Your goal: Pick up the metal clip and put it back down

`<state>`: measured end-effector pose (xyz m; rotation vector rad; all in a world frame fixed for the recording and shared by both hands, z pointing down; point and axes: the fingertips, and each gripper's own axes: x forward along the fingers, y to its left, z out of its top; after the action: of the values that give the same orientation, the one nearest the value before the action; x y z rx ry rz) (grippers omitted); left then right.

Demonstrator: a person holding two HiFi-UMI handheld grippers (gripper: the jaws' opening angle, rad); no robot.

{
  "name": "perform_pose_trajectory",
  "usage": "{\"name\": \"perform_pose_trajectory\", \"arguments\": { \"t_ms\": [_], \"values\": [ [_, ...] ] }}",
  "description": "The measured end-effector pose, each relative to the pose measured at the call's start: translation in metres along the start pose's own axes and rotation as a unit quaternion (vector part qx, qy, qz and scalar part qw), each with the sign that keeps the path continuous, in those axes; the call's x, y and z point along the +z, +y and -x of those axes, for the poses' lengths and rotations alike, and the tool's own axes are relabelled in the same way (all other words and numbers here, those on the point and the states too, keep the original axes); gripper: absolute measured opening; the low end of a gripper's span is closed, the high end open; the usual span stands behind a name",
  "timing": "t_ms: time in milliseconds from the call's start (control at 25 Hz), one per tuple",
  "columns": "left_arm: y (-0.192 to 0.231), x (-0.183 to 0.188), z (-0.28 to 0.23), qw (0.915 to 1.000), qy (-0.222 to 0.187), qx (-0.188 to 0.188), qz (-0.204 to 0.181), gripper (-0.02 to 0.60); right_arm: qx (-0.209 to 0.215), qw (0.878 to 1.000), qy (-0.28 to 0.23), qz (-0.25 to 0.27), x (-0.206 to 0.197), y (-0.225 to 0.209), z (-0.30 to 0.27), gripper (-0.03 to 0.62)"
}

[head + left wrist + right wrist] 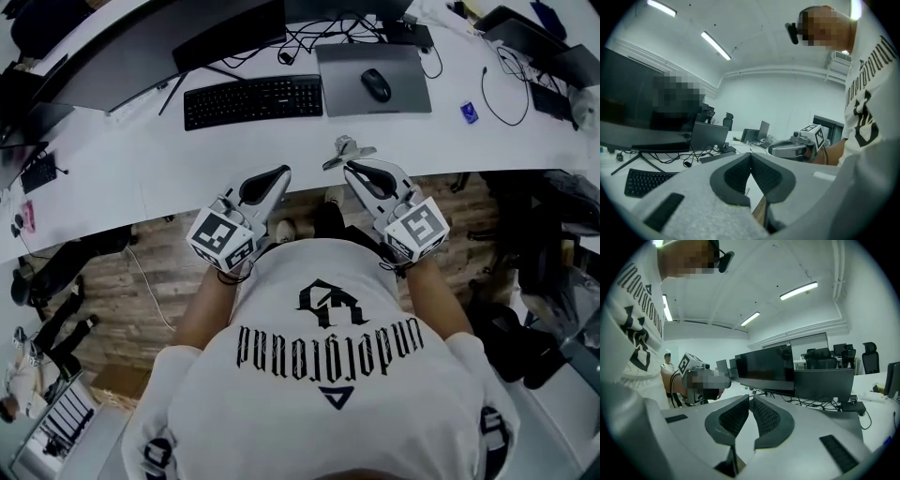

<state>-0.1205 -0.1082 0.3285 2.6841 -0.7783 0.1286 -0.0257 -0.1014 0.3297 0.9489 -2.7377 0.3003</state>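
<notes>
Clip (pixel 345 150): lying on the white tabletop (pixel 141 169) near its front edge, free of both tongs, just ahead of the right tips; impossible to tell whether touching them.
Left tongs (pixel 284 171) (pixel 751 155): closed, tips pressed together, nothing between; held at the tabletop's front edge, left of the clip and near it.
Right tongs (pixel 349 167) (pixel 750 398): drawn together at the tips, empty; pointing toward the clip from the near side.
Keyboard (pixel 253 100): black, flat on the tabletop, well beyond the clip and to its left.
Mouse (pixel 376 84): black, resting on a grey pad (pixel 342 84) just right of the keyboard.
Monitor (pixel 169 42): dark, behind the keyboard, with cables trailing beside its stand.
Floor (pixel 159 281): wood planks, showing below the tabletop edge.
</notes>
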Motion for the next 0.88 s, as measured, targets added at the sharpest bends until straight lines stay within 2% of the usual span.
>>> {"name": "perform_pose_trajectory", "arguments": {
  "t_ms": [360, 680, 880],
  "values": [
    [0.023, -0.02, -0.054, 0.9988, 0.021, 0.039, 0.019, 0.014, 0.039, 0.998, 0.038, -0.009, -0.039, -0.062, -0.006, 0.02],
    [0.039, -0.047, -0.081, 0.9956, 0.031, 0.087, 0.018, 0.014, 0.102, 0.99, 0.099, -0.008, -0.092, -0.093, -0.021, 0.02],
    [0.045, -0.073, -0.099, 0.994, 0.044, 0.096, 0.03, 0.014, 0.128, 0.984, 0.122, -0.006, -0.114, -0.105, -0.029, 0.029]
  ]
}}
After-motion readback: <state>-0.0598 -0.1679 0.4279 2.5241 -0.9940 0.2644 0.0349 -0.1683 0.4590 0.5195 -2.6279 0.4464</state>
